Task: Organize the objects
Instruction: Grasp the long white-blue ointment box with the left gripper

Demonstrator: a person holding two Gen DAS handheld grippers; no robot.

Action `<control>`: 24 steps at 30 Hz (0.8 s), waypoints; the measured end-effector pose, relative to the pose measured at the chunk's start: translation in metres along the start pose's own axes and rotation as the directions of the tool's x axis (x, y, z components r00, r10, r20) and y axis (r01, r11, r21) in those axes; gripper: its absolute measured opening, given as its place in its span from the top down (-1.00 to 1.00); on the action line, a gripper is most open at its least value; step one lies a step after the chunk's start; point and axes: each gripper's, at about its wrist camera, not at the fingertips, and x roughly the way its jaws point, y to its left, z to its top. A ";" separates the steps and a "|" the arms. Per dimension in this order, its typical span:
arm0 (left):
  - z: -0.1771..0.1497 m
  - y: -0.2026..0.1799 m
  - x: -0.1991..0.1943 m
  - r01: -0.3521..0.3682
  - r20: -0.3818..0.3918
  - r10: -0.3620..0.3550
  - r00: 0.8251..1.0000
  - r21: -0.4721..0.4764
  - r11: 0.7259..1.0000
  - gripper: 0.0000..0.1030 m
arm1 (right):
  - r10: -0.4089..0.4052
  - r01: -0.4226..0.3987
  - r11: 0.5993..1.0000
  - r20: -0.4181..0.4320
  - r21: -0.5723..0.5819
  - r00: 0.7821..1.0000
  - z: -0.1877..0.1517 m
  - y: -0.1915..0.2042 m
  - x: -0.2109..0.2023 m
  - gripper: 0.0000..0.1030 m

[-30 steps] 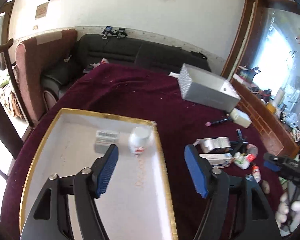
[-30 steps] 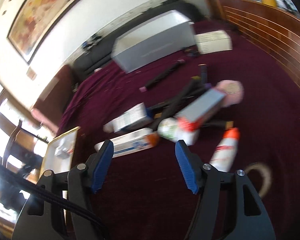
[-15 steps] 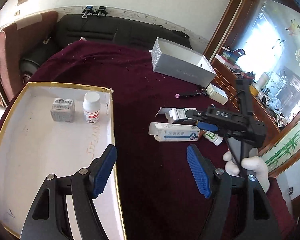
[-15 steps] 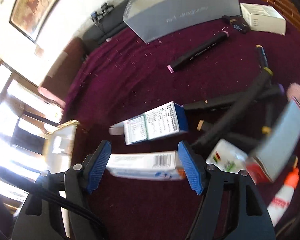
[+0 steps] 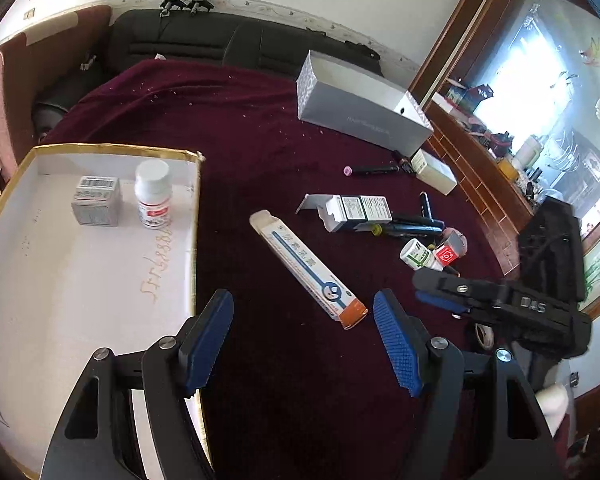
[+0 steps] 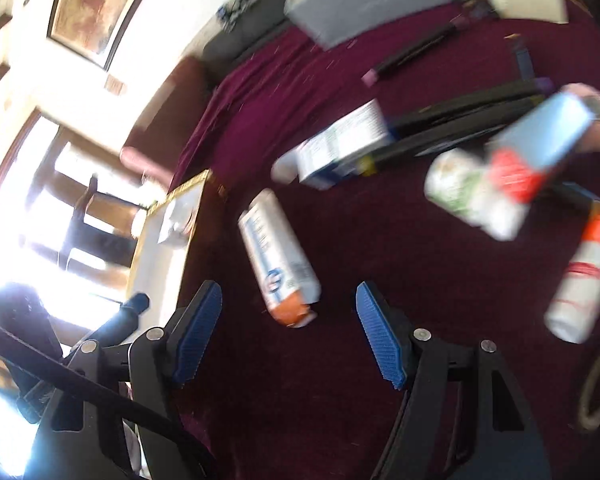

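A table draped in a maroon cloth (image 5: 236,120) carries everything here. At its left edge sits a shallow white tray (image 5: 60,280) with a gold rim, and in the tray's far part a small grey box (image 5: 96,200) stands just beside a white pill bottle (image 5: 153,194), the two close but apart. The left gripper (image 5: 303,340) hangs over the cloth just right of the tray's right wall, its blue pads spread and nothing between them. Just beyond its fingertips lies a long white-and-blue carton (image 5: 306,266) with an orange end, slanted on the cloth, its orange end nearest the gripper. The right gripper (image 6: 289,330) also stands spread with nothing pinched; in its blurred view the same carton's orange end lies just ahead of the gap between the pads. Toward the table's right side a loose cluster lies together: an opened white carton (image 5: 352,212), dark markers (image 5: 412,224), a small green-labelled bottle (image 5: 416,254) and a box with a red face (image 5: 446,255). A long grey box (image 5: 360,112) rests near the far right edge, a pink-capped marker (image 5: 370,169) in front of it.
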 end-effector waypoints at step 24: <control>0.002 -0.050 0.117 -0.252 -0.098 0.272 0.957 0.181 0.951 0.43 | -0.114 0.093 0.990 0.221 0.103 0.969 0.005 -0.046 -0.085 -0.36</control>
